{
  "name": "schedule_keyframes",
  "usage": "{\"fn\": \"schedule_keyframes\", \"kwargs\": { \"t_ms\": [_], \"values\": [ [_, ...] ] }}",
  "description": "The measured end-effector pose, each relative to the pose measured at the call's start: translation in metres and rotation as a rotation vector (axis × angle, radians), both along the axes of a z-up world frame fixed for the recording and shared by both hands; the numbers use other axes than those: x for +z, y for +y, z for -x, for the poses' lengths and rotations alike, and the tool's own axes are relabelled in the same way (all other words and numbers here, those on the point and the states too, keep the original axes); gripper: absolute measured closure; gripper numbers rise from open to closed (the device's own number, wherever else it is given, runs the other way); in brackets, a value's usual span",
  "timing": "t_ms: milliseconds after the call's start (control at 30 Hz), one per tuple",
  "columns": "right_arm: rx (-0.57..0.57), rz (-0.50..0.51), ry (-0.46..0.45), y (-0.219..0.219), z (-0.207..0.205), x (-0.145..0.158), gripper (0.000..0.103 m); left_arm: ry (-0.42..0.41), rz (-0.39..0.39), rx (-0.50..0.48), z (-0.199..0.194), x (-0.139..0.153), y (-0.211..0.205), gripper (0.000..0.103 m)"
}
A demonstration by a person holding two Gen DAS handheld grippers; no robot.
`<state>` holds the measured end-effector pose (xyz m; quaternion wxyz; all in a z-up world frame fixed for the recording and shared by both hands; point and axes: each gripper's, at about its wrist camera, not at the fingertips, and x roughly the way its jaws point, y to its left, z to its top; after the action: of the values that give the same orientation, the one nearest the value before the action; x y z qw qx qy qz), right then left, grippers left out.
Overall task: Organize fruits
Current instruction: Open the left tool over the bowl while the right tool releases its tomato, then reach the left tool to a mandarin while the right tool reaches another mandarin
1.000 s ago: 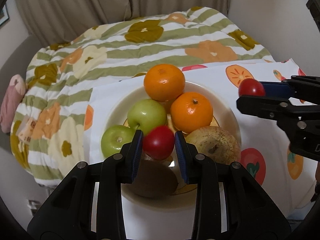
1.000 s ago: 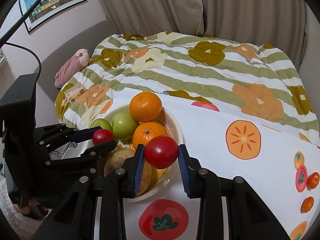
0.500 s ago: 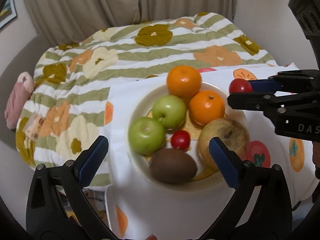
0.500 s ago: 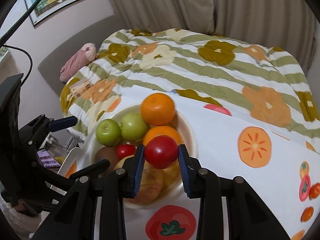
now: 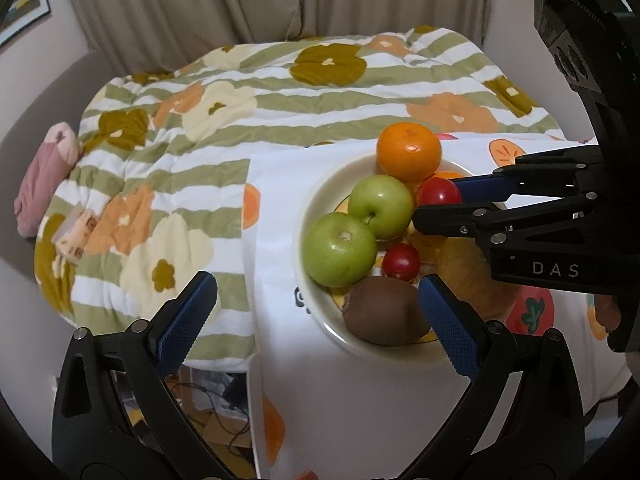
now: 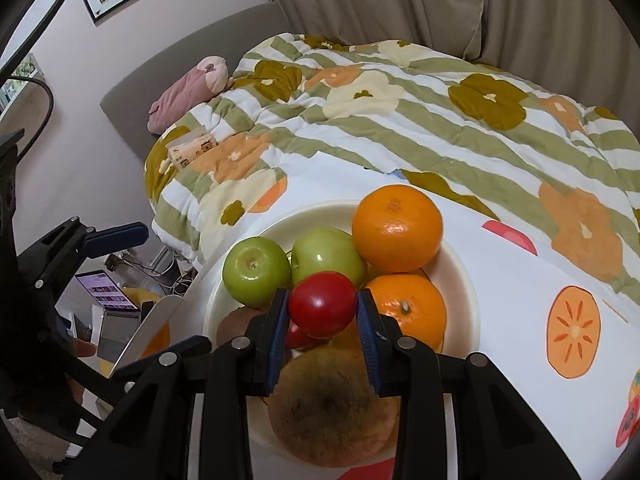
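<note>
While right tool grips tomato, bowl crowded

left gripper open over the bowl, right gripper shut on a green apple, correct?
Not the apple. The right gripper is shut on a red tomato, as the right wrist view shows; both green apples lie in the bowl. The left gripper is open.

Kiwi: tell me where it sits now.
In the left wrist view, the kiwi lies at the plate's near rim, just below the small red tomato.
</note>
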<state>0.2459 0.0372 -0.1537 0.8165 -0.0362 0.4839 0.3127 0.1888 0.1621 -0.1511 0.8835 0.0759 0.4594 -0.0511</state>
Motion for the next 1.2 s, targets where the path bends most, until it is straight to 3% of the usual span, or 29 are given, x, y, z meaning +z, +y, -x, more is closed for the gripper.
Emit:
{"fn": "schedule_keyframes", "kwargs": {
  "t_ms": [100, 167, 200, 233, 400, 467, 900, 1200],
  "values": [
    [-0.013, 0.001, 0.002, 0.0, 0.001, 0.0, 0.071, -0.001, -0.003, 0.006, 0.0, 0.0, 0.003, 0.0],
    [-0.018, -0.01, 0.0, -0.002, 0.001, 0.002, 0.05, -0.002, -0.002, 0.009, 0.0, 0.0, 0.005, 0.0],
    [-0.018, -0.024, 0.001, -0.004, 0.002, 0.004, 0.025, -0.001, -0.002, 0.011, 0.001, 0.0, 0.005, 0.0],
    [-0.019, -0.037, 0.001, -0.006, 0.003, 0.005, 0.01, 0.0, -0.001, 0.012, 0.001, 0.0, 0.006, 0.0],
    [-0.048, -0.049, -0.021, -0.016, 0.008, 0.014, 0.009, 0.003, 0.004, 0.014, 0.003, 0.004, 0.005, 0.0],
    [-0.057, -0.048, -0.024, -0.017, 0.008, 0.017, 0.0, 0.0, 0.002, 0.016, 0.004, 0.005, 0.005, 0.0],
    [-0.117, -0.053, -0.072, -0.056, 0.03, 0.057, 0.0, -0.045, -0.04, -0.005, 0.018, 0.048, -0.027, 0.0],
    [-0.238, -0.007, -0.079, -0.124, 0.059, 0.082, 0.0, -0.081, -0.064, -0.087, 0.021, 0.075, -0.079, 0.0]
  ]
}}
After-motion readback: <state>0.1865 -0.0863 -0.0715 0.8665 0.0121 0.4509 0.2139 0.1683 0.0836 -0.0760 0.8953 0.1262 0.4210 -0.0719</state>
